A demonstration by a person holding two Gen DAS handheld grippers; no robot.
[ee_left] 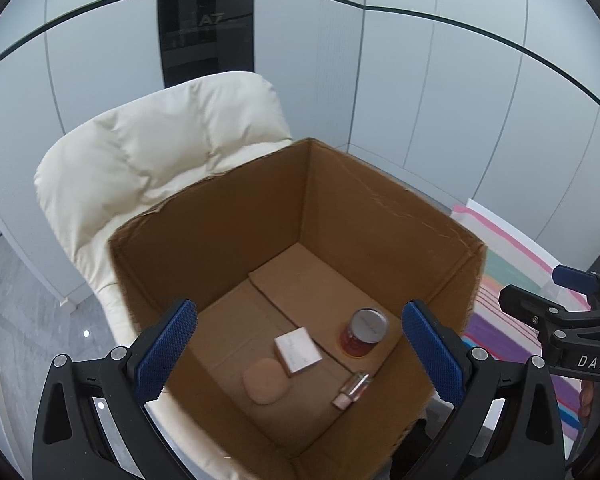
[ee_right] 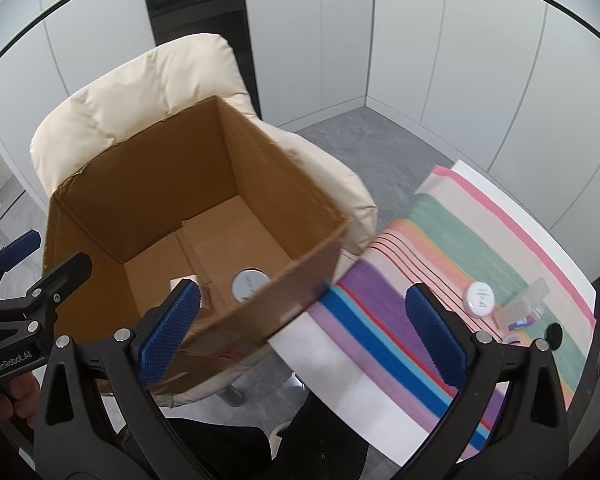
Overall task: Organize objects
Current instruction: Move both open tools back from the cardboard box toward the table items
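The left tool (ee_left: pixel 299 354) was found with its jaws spread wide and nothing between them, poised above the cardboard box (ee_left: pixel 380 216). The right tool (ee_right: pixel 303 332) was likewise found wide apart and empty, positioned over the near edge of the box and the striped cloth (ee_right: pixel 440 240).

4 items were observed lying on the box floor: a jar with a silver lid (ee_left: pixel 363 333), a small white carton (ee_left: pixel 298 350), a round tan puff (ee_left: pixel 265 382) and a small clear bottle (ee_left: pixel 352 390).

Remaining to be sorted, a white round disc (ee_right: pixel 480 299) was noted on the cloth-covered surface (ee_right: pixel 500 200), with a clear plastic item (ee_right: pixel 526 302) and a small blue-tipped item (ee_right: pixel 520 323) just beside it. The disc was judged light, rigid and smooth, hence liable to slip; a grip across its rim, from opposite sides, was judged advisable. The clear item was judged thin and possibly brittle; it could not be identified.

The box was seen resting on a cream padded chair (ee_left: pixel 152 152), judged a soft and unsteady base. The high box walls were judged the principal obstruction to any lowering. The cloth was judged liable to snag or bunch under the tool.
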